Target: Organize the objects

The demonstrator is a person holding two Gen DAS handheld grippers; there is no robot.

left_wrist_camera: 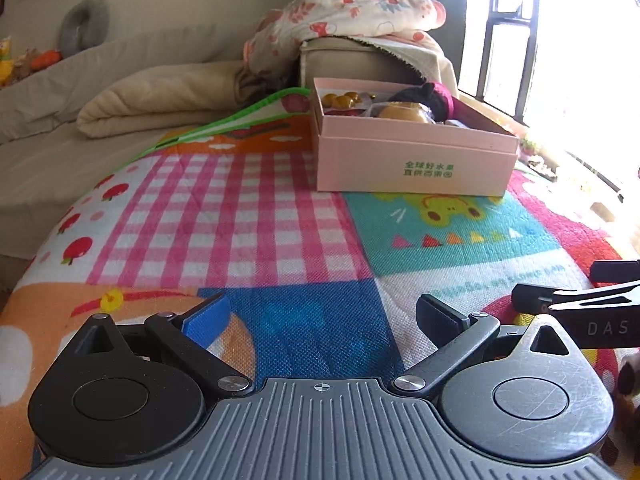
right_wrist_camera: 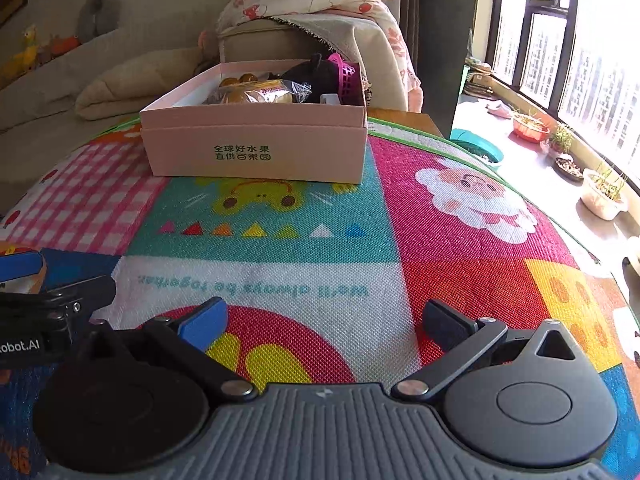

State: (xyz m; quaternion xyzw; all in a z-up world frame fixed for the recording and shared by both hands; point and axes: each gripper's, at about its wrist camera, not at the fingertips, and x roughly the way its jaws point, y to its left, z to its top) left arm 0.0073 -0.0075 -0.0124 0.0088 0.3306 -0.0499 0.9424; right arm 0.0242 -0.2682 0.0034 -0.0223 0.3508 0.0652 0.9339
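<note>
A pink cardboard box (left_wrist_camera: 416,160) (right_wrist_camera: 256,152) with green print stands at the far side of the colourful play mat (left_wrist_camera: 248,216) (right_wrist_camera: 440,240). Inside it lie several things: amber round pieces (left_wrist_camera: 340,100) (right_wrist_camera: 236,80), a wrapped bun-like item (right_wrist_camera: 256,96), a dark soft object (left_wrist_camera: 416,98) (right_wrist_camera: 312,74) and a magenta basket (right_wrist_camera: 348,78). My left gripper (left_wrist_camera: 322,320) hovers low over the mat, open and empty. My right gripper (right_wrist_camera: 326,322) is likewise open with nothing between its fingers. Each gripper shows at the edge of the other's view: the right gripper (left_wrist_camera: 580,308), the left gripper (right_wrist_camera: 48,300).
A sofa (left_wrist_camera: 80,80) with a folded beige blanket (left_wrist_camera: 160,100) sits behind the mat. A floral quilt (left_wrist_camera: 360,12) drapes over a cushion block behind the box. Plant pots (right_wrist_camera: 600,196) line the window sill at right, past the mat's edge.
</note>
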